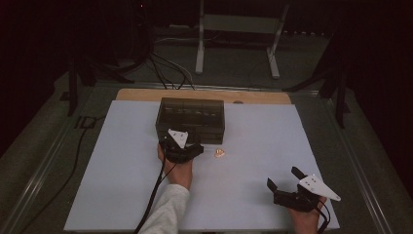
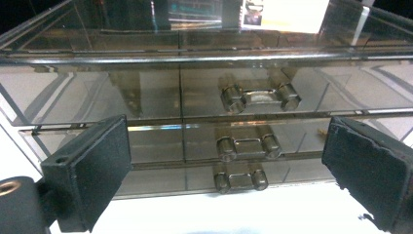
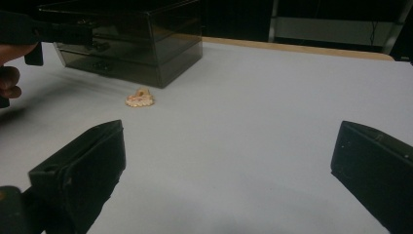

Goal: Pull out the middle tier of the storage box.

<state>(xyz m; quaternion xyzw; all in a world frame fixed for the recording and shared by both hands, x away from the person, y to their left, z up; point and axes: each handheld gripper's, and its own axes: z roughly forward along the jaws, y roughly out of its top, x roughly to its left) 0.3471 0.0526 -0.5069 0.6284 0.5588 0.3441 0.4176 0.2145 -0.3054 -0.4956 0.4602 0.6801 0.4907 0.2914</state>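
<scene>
A smoked, see-through drawer box (image 1: 191, 119) stood upright near the far edge of the counter (image 1: 122, 185), about midway along it. Its three shallow drawers, stacked one over another, were all shut, each with a clear bar handle (image 2: 248, 147) at the middle of its front.

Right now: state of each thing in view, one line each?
Drawer box: upright on the white mat, all three drawers shut.
Small ornament: lying flat on the mat, right of the box front, untouched.
Left gripper: open, facing the drawer handles, holding nothing.
Right gripper: open, empty, over the mat.
</scene>
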